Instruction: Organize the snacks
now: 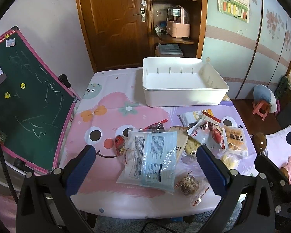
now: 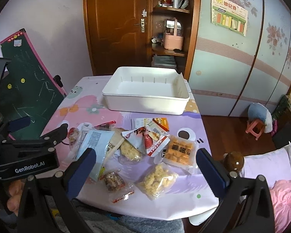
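Several snack packets lie in a heap on the near half of the table. A large blue-and-white packet (image 1: 151,159) lies nearest my left gripper (image 1: 146,152), which is open and empty just above it. A brown nut-cluster packet (image 1: 188,184) lies beside it. In the right wrist view my right gripper (image 2: 145,161) is open and empty above a yellow puffed-snack bag (image 2: 157,180) and an orange cracker packet (image 2: 179,151). An empty white bin (image 1: 184,85) stands at the far side of the table, also in the right wrist view (image 2: 147,95).
The table carries a pink and purple cartoon cloth (image 1: 98,120). A green chalkboard (image 1: 27,104) leans at the left. A wooden door and shelves (image 1: 165,19) stand behind. A pink stool (image 2: 255,129) and a bed (image 2: 277,174) are at the right.
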Motion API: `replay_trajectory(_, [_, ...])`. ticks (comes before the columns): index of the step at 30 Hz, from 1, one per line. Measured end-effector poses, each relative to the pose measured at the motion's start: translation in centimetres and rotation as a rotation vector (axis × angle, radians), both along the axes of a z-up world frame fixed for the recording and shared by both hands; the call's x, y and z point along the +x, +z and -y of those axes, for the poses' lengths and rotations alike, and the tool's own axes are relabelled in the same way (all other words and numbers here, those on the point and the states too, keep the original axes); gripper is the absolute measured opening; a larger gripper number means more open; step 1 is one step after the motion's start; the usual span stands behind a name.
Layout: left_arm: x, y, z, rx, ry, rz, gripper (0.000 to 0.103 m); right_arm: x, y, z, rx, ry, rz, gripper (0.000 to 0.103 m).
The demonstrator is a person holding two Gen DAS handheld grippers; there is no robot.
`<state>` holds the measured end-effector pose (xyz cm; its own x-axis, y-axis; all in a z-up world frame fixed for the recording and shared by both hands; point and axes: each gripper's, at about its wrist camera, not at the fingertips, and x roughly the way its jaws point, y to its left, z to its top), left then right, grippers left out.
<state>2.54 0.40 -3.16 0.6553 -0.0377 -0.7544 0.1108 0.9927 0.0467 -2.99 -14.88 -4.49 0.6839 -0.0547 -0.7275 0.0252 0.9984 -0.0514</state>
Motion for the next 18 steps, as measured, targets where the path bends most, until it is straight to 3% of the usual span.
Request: replay_trajectory(18, [0.5,-0.3,0.2,0.003,0.005,-0.022,0.103,0.7,-0.6,1.9,0.079,-0.041,-0.004,0.099])
